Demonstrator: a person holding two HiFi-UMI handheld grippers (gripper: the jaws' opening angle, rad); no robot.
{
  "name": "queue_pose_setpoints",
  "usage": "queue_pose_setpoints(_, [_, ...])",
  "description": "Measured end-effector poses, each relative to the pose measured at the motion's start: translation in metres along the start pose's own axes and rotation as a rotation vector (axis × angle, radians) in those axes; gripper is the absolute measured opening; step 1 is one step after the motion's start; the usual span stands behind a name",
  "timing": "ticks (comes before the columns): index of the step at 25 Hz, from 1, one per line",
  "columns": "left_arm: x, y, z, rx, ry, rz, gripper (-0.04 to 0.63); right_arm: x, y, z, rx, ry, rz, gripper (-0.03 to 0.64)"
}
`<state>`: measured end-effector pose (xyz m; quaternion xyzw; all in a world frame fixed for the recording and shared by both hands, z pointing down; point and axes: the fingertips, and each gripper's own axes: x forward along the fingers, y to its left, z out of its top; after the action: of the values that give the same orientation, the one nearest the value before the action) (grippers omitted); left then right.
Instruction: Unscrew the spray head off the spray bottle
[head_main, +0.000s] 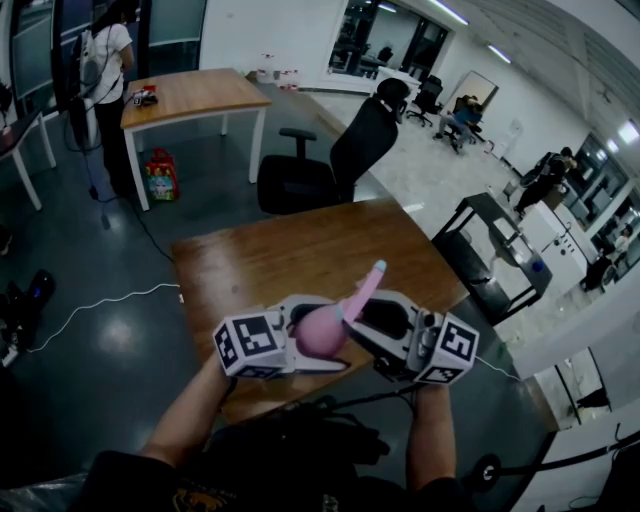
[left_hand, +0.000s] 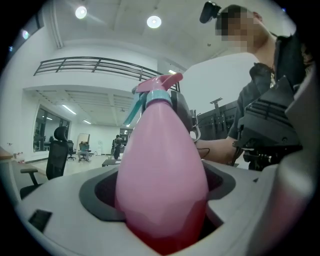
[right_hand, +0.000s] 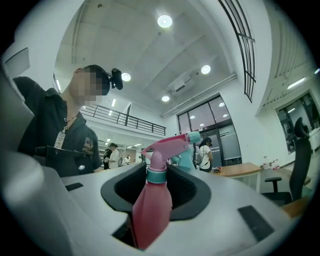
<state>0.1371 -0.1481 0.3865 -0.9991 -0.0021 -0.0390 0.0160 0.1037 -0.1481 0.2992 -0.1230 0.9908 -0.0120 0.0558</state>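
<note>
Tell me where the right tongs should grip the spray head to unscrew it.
Grip the teal collar at the spray head's base, coming from the side, square to the neck: it is round and short, unlike the jutting nozzle. The left tongs hold the pink body.

Spray bottle (head_main: 318, 335): pink body. Spray head (right_hand: 167, 144): pink, with teal collar and nozzle tip. Marker cubes (head_main: 248, 346): black-and-white square patterns. Desk (head_main: 300, 250): brown wood grain.

We're not getting the bottle's (left_hand: 162, 160) base: the left gripper's (left_hand: 160, 197) jaws are swallowing it, and the right gripper's (right_hand: 156, 192) body is covering it too.
</note>
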Motion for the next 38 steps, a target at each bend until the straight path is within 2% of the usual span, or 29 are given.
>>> queue_pose_setpoints(8, [-0.006,0.017,0.004,0.001,-0.042,0.100,0.446,0.009,-0.006,0.001,-0.002,0.008,-0.067,0.145])
queue_pose_setpoints(13, [-0.011,0.033,0.003,-0.029,-0.055,0.204,0.446,0.007,-0.010,-0.004,-0.027,0.050,-0.139,0.161])
queue_pose_setpoints(18, [-0.018,0.054,0.001,-0.031,-0.060,0.350,0.446,0.006,-0.023,-0.007,-0.053,0.061,-0.295,0.161])
queue_pose_setpoints(23, [-0.019,0.072,-0.007,-0.044,-0.032,0.471,0.446,0.009,-0.037,-0.004,0.003,0.031,-0.452,0.161])
queue_pose_setpoints(27, [-0.018,0.081,-0.015,-0.038,0.009,0.549,0.446,0.013,-0.048,-0.009,0.024,0.047,-0.538,0.161])
queue_pose_setpoints(31, [-0.019,0.087,-0.024,-0.024,0.053,0.604,0.446,0.021,-0.053,-0.016,0.049,0.056,-0.563,0.161])
queue_pose_setpoints(38, [-0.020,0.088,-0.034,-0.031,0.079,0.631,0.446,0.027,-0.059,-0.026,0.049,0.083,-0.588,0.161])
